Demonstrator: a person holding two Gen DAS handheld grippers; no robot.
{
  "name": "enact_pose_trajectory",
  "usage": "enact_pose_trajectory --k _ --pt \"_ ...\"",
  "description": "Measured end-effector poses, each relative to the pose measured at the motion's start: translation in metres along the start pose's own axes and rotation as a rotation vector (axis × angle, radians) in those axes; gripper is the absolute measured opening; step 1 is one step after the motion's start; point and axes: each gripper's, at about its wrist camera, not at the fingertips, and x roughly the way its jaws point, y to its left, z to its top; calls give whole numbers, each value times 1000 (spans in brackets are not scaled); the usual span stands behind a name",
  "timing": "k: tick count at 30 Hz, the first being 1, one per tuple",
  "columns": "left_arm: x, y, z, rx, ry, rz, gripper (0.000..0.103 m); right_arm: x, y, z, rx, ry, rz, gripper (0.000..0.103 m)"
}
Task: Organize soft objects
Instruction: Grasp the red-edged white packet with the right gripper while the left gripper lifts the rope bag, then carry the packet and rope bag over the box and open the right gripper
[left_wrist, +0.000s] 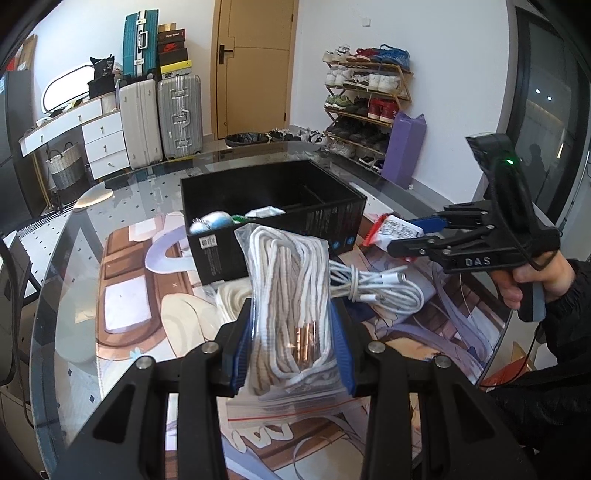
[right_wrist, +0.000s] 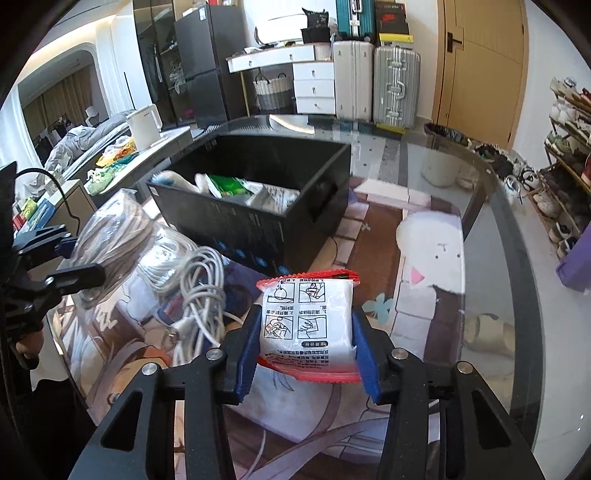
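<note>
Behind everything stands a lived-in room, with suitcases (left_wrist: 162, 114), a shoe rack (left_wrist: 365, 99) and a door past the far rim, and the round glass bench (left_wrist: 66, 258) fills the middle of both views over a printed mat. On that bench sits the black box (left_wrist: 273, 214), open-topped, its walls high and its near corner turned toward me; a few soft packets already lie inside, so I judge it to be the place for what I carry. Just in front of it a coil of white cable (left_wrist: 373, 288) lies loose on the mat, between my two hands. My left gripper (left_wrist: 291, 343) is clamped on the bag of white laces (left_wrist: 288, 295), held upright and clear of the surface so the slack plastic hangs free rather than drags. My right gripper (right_wrist: 306, 343) grips the red-edged sachet (right_wrist: 308, 321) by its two sides, its printed face up, lifted off the mat to the box's right. Above the box the air is open, and I judge the near wall the only edge to clear; the bench rim curves away well to the right, with bare glass between.
</note>
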Motion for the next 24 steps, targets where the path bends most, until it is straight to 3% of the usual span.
enact_pose_trajectory --k 12,24 --pt "-7 8 26 -7 -69 33 37 -43 20 20 -29 -131 5 47" --pt "2 18 50 -14 -94 69 37 -50 34 44 -42 -185 22 47"
